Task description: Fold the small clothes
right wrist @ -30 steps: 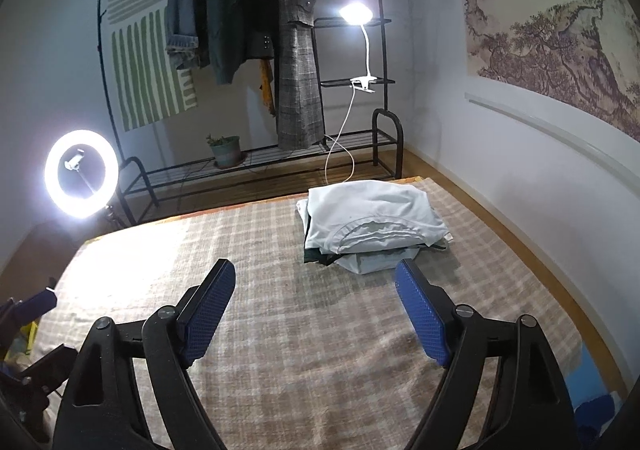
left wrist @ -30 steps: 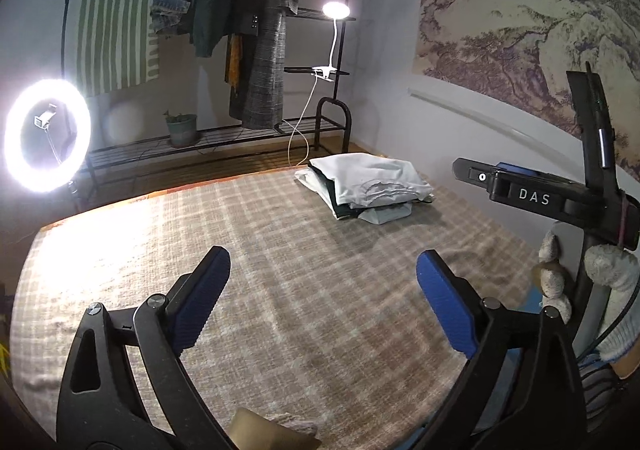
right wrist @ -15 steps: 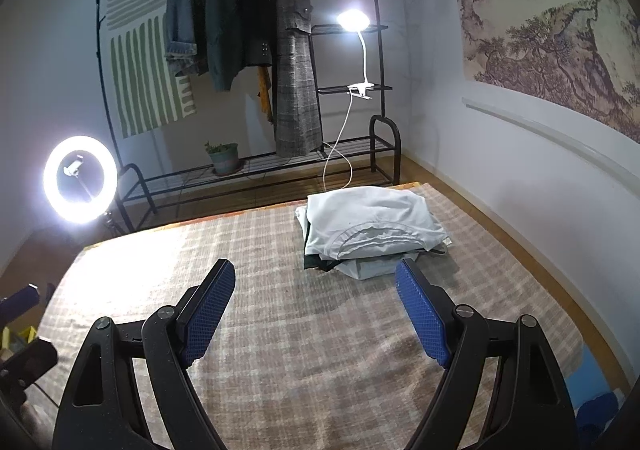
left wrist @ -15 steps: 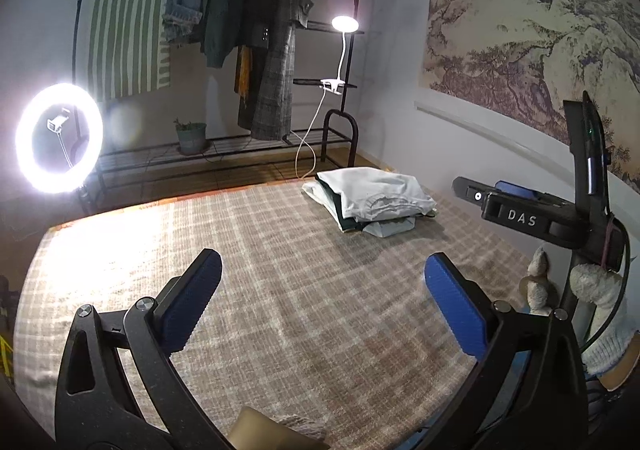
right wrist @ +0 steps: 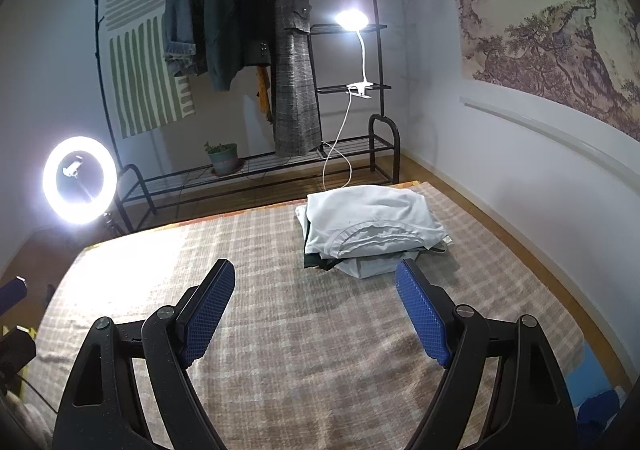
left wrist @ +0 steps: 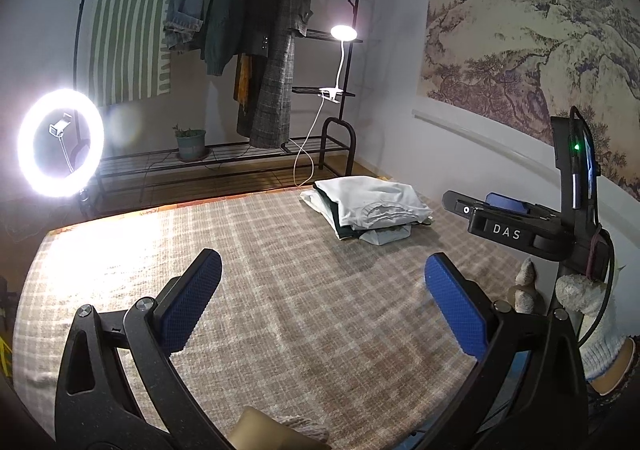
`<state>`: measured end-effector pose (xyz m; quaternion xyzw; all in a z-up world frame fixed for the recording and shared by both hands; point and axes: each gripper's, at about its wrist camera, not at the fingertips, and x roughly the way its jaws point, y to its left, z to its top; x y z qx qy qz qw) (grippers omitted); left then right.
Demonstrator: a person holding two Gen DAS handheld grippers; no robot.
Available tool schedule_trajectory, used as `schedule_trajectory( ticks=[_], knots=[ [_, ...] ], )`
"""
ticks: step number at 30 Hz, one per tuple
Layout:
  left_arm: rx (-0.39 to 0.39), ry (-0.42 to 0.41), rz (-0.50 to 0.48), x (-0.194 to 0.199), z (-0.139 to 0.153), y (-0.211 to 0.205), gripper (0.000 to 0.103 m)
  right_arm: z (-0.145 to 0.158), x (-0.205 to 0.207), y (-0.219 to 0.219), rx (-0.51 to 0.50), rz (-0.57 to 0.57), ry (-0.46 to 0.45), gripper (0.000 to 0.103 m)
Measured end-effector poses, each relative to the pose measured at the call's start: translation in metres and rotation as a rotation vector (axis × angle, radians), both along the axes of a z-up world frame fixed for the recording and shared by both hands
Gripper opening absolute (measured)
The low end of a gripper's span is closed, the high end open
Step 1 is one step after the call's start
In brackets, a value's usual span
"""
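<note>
The left tongs stand as wide as they go, blue pads splayed over the checked cloth with nothing between them; the jaws have just been opening a touch further. The right tongs are also spread well apart and hold nothing, only bare cloth showing in the gap.

The stack of folded clothes lies on the counter toward its far edge, at about 1 o'clock from the right tongs and well clear of both pads. A pale grey garment sits on top with its neckline facing the camera; a dark green piece and a lighter one peek out beneath. From the left wrist view the same stack is at about 1 o'clock, farther off.

At 3 o'clock in the left view the body of the other tool shows, marked DAS, with a gloved hand below it.

Beyond the counter, a ring light glows at 10 o'clock, a clothes rack with hanging jackets stands at 12, and a clip lamp shines from its shelf
</note>
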<state>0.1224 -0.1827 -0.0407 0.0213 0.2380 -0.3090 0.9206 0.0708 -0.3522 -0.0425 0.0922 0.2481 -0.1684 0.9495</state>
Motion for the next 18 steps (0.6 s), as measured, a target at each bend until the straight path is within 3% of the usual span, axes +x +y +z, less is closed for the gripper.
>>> schedule_trajectory(
  ticks=[18],
  knots=[
    [0.002,0.0,0.001,-0.0032,0.0008,-0.0021,0.103,-0.0006,0.0007,-0.0004,0.003,0.009,0.004,0.083]
  ],
)
